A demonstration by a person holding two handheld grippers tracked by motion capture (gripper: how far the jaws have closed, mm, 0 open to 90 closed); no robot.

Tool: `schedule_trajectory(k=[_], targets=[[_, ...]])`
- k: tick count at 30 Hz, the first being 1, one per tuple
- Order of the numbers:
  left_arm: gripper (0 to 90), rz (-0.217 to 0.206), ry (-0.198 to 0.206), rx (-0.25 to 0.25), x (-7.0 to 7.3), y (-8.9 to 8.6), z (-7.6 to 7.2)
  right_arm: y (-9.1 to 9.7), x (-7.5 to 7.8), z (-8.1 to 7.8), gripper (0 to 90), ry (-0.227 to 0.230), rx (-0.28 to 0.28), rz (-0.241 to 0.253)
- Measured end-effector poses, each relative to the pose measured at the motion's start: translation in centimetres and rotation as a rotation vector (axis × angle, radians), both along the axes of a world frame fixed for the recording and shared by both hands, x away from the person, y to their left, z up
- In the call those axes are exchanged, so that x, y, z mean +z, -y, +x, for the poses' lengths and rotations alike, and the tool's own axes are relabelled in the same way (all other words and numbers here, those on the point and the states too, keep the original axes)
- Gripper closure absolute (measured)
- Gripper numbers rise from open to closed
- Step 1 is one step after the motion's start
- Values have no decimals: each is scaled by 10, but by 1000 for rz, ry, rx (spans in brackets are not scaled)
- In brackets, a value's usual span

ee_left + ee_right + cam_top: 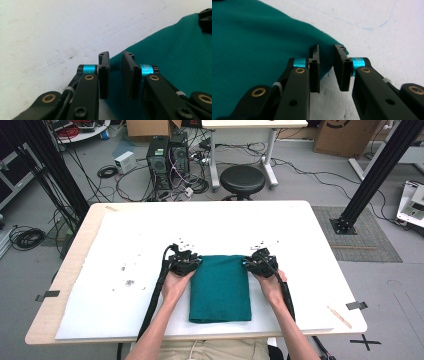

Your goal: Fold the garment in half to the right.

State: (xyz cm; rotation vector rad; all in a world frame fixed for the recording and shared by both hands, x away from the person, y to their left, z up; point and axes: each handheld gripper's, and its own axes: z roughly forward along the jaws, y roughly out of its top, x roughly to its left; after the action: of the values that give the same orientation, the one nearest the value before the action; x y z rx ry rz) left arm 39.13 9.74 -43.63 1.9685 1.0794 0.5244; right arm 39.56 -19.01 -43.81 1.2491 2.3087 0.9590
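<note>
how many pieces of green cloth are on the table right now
1. A folded green cloth lies on the white table cover, between the left gripper and right gripper at its far corners.

No legible text, labels, brands or numbers. Only sign: black tape cross (364, 341) on the floor by the tabletop's (320, 245) near right corner; cardboard box (345, 135) print too partial to read

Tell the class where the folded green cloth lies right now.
In the high view, the green cloth lies on the white mat, near the table's front edge, between both grippers.
</note>
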Motion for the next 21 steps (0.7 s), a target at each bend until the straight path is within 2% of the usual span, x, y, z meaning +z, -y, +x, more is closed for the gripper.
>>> schedule_trajectory(k=[2, 4, 6, 7, 8, 10, 12, 14, 16, 19, 20, 21], targets=[[746, 14, 6, 6, 1, -1, -1, 1, 1, 0, 748, 1, -10, -1], [697, 17, -4, 37, 4, -5, -2, 3, 4, -1, 726, 11, -21, 16], [680, -42, 15, 36, 11, -11, -9, 4, 10, -6, 710, 34, -20, 39], [671, -87, 19, 12, 16, -14, -15, 4, 12, -9, 702, 42, -16, 49], [656, -106, 22, -16, 19, -16, -19, 3, 16, -13, 689, 58, -5, 65], [634, -128, 20, -108, 24, -16, -34, 2, 22, -20, 665, 65, 24, 79], [619, -139, 5, -178, 25, -15, -44, -1, 26, -30, 630, 60, 68, 119], [612, -104, -9, -250, 23, -13, -58, -3, 27, -42, 598, 43, 121, 137], [607, -68, -29, -286, 16, -13, -66, -6, 23, -54, 584, 11, 172, 143], [607, 9, -52, -292, 2, -13, -74, -8, 9, -72, 590, -41, 232, 113], [608, 25, -55, -291, -3, -14, -76, -8, 6, -75, 596, -53, 236, 101], [609, 17, -53, -287, -6, -16, -79, -6, 1, -80, 616, -53, 235, 77]])
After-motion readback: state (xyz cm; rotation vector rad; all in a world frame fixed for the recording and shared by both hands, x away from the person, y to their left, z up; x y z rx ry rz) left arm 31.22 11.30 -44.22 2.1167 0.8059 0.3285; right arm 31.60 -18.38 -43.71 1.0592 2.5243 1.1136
